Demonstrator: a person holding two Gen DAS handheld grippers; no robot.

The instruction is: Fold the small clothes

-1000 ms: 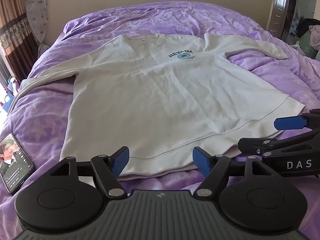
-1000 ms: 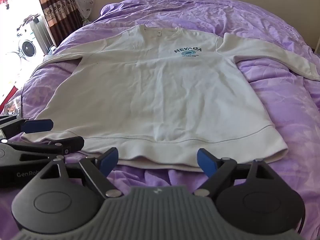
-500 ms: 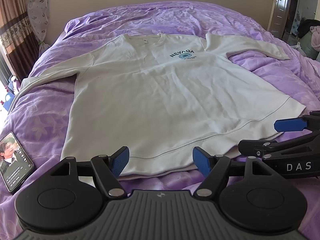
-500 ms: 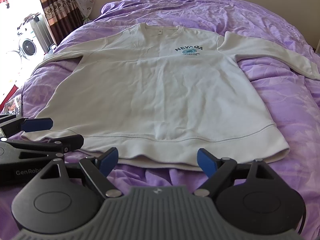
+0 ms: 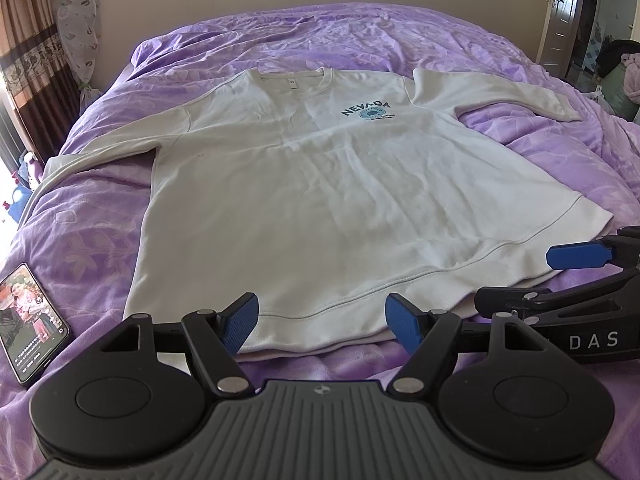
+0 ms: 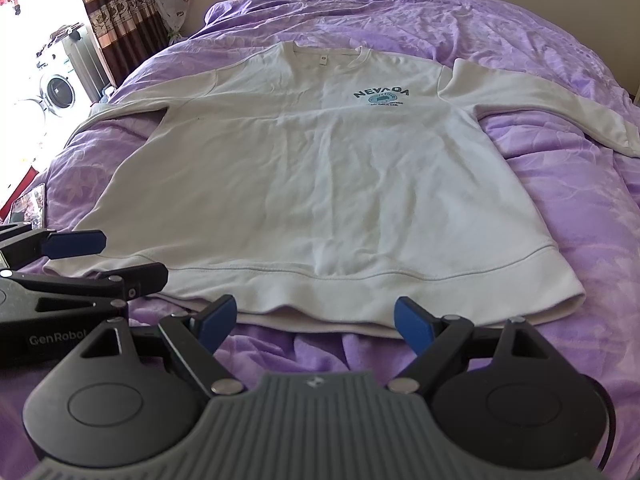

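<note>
A white long-sleeved sweatshirt with a blue "NEVADA" print lies flat and face up on the purple bedspread, both sleeves spread out. Its hem is the edge nearest me. My left gripper is open just in front of the hem, towards the left half, with nothing between its fingers. Low over the hem's right half, my right gripper is open and empty too. Each gripper shows side-on in the other's view: the right gripper by the hem's right corner, the left gripper by the left corner.
A phone with its screen lit lies on the bed left of the sweatshirt. Curtains and a washing machine stand beyond the bed's left side. A doorway opens at the far right.
Almost nothing. Both views drift very slightly. The sweatshirt lies as before and both grippers stay open by the hem.
</note>
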